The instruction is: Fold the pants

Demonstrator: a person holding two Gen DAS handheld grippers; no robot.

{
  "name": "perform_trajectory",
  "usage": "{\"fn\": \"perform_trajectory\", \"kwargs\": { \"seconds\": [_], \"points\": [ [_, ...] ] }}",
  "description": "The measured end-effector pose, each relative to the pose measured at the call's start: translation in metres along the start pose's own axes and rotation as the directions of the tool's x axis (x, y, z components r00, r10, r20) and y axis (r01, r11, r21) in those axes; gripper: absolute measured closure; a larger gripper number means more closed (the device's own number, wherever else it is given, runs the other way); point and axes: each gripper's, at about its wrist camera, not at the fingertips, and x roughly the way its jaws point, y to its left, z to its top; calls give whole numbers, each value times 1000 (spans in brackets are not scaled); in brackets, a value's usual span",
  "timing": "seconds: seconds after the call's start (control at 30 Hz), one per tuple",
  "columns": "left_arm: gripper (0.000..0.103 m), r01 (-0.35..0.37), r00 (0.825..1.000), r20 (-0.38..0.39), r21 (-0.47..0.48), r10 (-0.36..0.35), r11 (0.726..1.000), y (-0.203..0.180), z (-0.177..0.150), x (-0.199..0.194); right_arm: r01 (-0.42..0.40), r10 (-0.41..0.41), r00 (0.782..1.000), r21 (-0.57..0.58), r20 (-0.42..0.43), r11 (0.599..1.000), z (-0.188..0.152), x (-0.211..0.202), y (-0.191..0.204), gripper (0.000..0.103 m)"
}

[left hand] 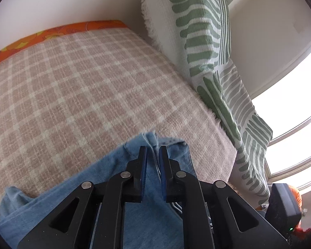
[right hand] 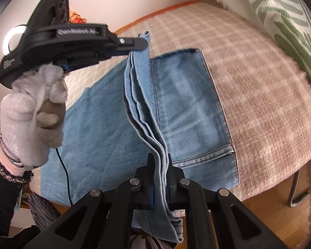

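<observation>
The left gripper (right hand: 144, 41) clamps the far end of a stacked denim edge; the right gripper (right hand: 160, 161) clamps its near end. The pants (right hand: 186, 103) lie partly folded on the checked blanket (right hand: 259, 83). Denim is soft, moderately heavy and drapes; grip at layered hems.

- The pants (right hand: 105, 124) are lying on the blanket (right hand: 259, 95) covering the tabletop.
- A folded edge is stretching between the left hand-held gripper (right hand: 147, 46) and right hand-held gripper (right hand: 160, 159).
- A cushion (right hand: 284, 20) is standing behind.
</observation>
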Motion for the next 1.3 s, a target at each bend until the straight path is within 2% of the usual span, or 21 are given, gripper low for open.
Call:
{"fn": "perform_trajectory", "kwargs": {
  "seconds": [0.07, 0.1, 0.17, 0.2, 0.23, 0.37, 0.47, 0.53, 0.6, 0.7, 0.87, 0.93, 1.13, 1.17, 1.3],
  "points": [
    [93, 17, 1000, 14, -11, -17, 1000, 1, 4, -7, -1, 1, 1000, 10, -16, 1000, 0, 2, -2, 96],
    [89, 17, 1000, 20, -17, -17, 1000, 2, 5, -11, 2, -2, 1000, 12, -21, 1000, 0, 2, -2, 93],
    [86, 9, 999, 41, -16, -8, 1000, 4, 7, -24, 17, -17, 999, 19, -34, 1000, 1, 2, -4, 85],
    [86, 6, 998, 55, -12, -5, 1000, 6, 6, -32, 33, -32, 999, 27, -38, 999, 1, 2, -5, 75],
    [86, 4, 998, 63, -8, -4, 1000, 7, 6, -37, 50, -48, 998, 38, -41, 998, 1, 1, -8, 72],
    [86, -15, 994, 109, -6, 15, 1000, 24, -1, -78, 114, -113, 993, 32, -32, 993, -2, -5, -15, 72],
    [86, -48, 987, 152, -12, 49, 999, 42, -11, -117, 134, -134, 991, 26, 6, 991, -3, -17, -10, 70],
    [86, -83, 980, 181, -7, 83, 997, 51, -20, -141, 148, -148, 988, 1, 54, 989, -1, -29, -2, 63],
    [79, -112, 973, 204, -15, 113, 994, 63, -35, -169, 153, -150, 984, -28, 92, 988, 5, -35, 6, 63],
    [75, -160, 961, 223, -42, 166, 986, 80, -60, -203, 147, -133, 980, -89, 148, 985, 12, -44, 34, 62],
    [72, -234, 937, 236, -122, 257, 965, 111, -114, -248, 76, -30, 981, -240, 189, 968, 18, -44, 94, 58],
    [68, -234, 932, 240, -174, 271, 957, 126, -140, -259, 63, -2, 981, -303, 196, 951, 19, -36, 123, 48],
    [68, -283, 927, 168, -270, 335, 920, 159, -225, -256, 7, 55, 991, -464, 120, 886, 11, 13, 200, 47],
    [68, -308, 921, 153, -273, 357, 911, 161, -239, -251, -5, 60, 994, -500, 93, 866, 8, 27, 218, 47],
    [68, -402, 883, 147, -256, 447, 879, 160, -277, -235, -34, 65, 997, -580, 33, 814, -3, 67, 264, 61]
  ]
}}
